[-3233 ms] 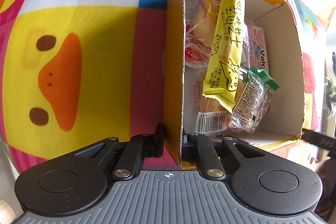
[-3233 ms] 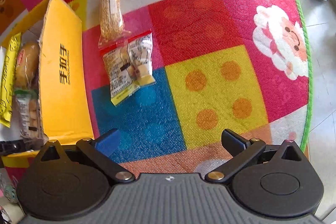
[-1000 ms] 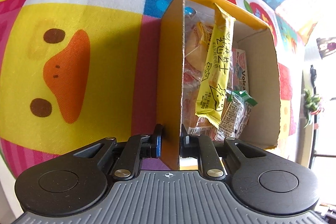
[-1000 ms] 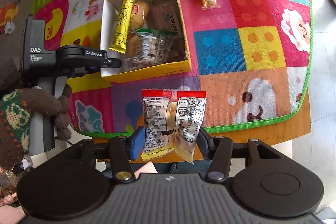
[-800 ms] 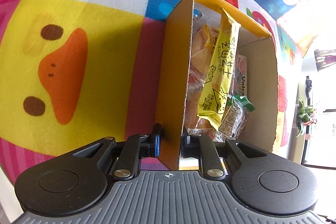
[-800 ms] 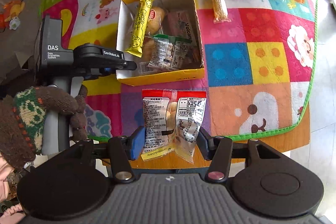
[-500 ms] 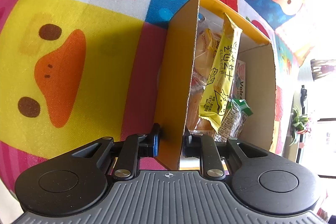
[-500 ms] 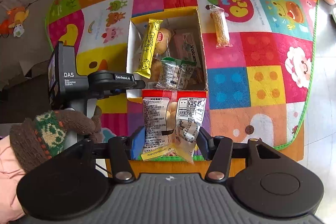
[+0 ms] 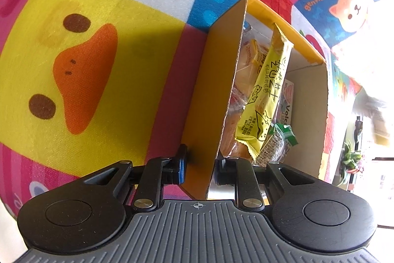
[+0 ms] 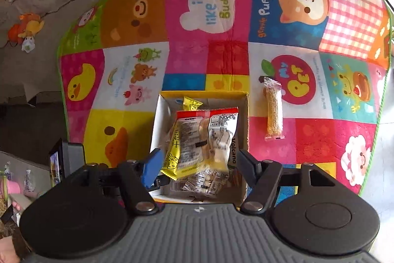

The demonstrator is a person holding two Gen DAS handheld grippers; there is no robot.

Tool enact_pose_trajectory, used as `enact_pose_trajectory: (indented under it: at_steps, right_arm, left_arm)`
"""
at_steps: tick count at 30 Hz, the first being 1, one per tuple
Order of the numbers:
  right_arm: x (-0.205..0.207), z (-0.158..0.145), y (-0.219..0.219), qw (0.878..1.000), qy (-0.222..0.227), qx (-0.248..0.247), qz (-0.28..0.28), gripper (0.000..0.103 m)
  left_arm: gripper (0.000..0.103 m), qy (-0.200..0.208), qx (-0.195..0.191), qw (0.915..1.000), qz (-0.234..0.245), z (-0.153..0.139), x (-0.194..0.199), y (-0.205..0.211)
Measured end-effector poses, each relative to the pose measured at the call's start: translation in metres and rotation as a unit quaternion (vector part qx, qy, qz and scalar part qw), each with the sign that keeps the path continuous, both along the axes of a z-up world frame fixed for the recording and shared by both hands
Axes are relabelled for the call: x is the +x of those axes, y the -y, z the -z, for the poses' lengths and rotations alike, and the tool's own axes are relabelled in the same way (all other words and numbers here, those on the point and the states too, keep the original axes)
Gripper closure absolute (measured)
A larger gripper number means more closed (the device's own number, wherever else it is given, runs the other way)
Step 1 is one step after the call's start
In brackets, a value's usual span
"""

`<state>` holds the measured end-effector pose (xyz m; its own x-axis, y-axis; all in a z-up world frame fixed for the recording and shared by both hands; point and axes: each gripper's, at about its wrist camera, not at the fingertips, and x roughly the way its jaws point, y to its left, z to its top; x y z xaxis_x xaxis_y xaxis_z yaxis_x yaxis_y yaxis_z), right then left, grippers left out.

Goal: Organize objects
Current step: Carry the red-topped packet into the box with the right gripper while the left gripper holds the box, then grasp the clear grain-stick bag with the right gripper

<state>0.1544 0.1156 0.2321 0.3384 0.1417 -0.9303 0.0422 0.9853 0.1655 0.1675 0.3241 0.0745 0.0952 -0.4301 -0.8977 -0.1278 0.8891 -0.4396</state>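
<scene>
The right gripper [image 10: 197, 164] has carried over the yellow cardboard box [image 10: 242, 130]; its jaws are opening and the red-topped snack packet [image 10: 209, 137] drops free above the box. The left gripper [image 9: 199, 162] pinches the box's side wall.

The play mat [image 10: 138, 6] is showing off bright patchwork squares with cartoon ducks, bears and a puppy. The box [image 9: 204, 95] is looking orange-yellow outside, white inside. A yellow wrapper [image 9: 266, 95] and a red-topped clear packet [image 10: 209, 137] are standing out.

Bright daylight; right edge overexposed, perhaps window glare; fisheye-warped edges.
</scene>
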Motion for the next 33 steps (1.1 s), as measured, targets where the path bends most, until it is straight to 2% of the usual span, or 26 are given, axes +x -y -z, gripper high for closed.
enact_pose_trajectory:
  at_steps: [6, 12, 17, 20, 23, 26, 33]
  right_arm:
    - [-0.026, 0.036, 0.03, 0.999, -0.053, 0.006, 0.004, 0.036]
    - [-0.045, 0.086, 0.102, 0.986, -0.135, 0.016, 0.098, 0.036]
    - [-0.026, 0.102, 0.146, 0.98, -0.143, 0.019, 0.139, 0.037]
    - [0.004, 0.103, 0.151, 0.985, -0.126, 0.02, 0.116, 0.037]
    - [0.042, 0.113, 0.146, 0.992, -0.109, 0.007, 0.063, 0.037]
    - [0.077, 0.135, 0.142, 0.993, -0.116, 0.003, 0.027, 0.037]
    - [0.137, 0.178, 0.137, 0.991, -0.132, -0.014, 0.001, 0.037]
  left_arm:
    - [0.081, -0.011, 0.022, 0.9997, -0.009, -0.004, 0.001, 0.005]
    - [0.082, -0.027, 0.045, 0.9984, -0.021, -0.007, 0.004, 0.011]
    - [0.083, -0.044, 0.067, 0.9962, -0.032, -0.005, 0.005, 0.015]
    - [0.085, -0.049, 0.08, 0.9951, -0.032, -0.006, 0.005, 0.018]
    - [0.086, -0.06, 0.093, 0.9936, -0.026, -0.004, 0.003, 0.022]
    - [0.087, -0.07, 0.111, 0.9908, -0.031, -0.001, 0.0, 0.027]
    - [0.089, -0.071, 0.134, 0.9876, -0.042, -0.01, -0.003, 0.035]
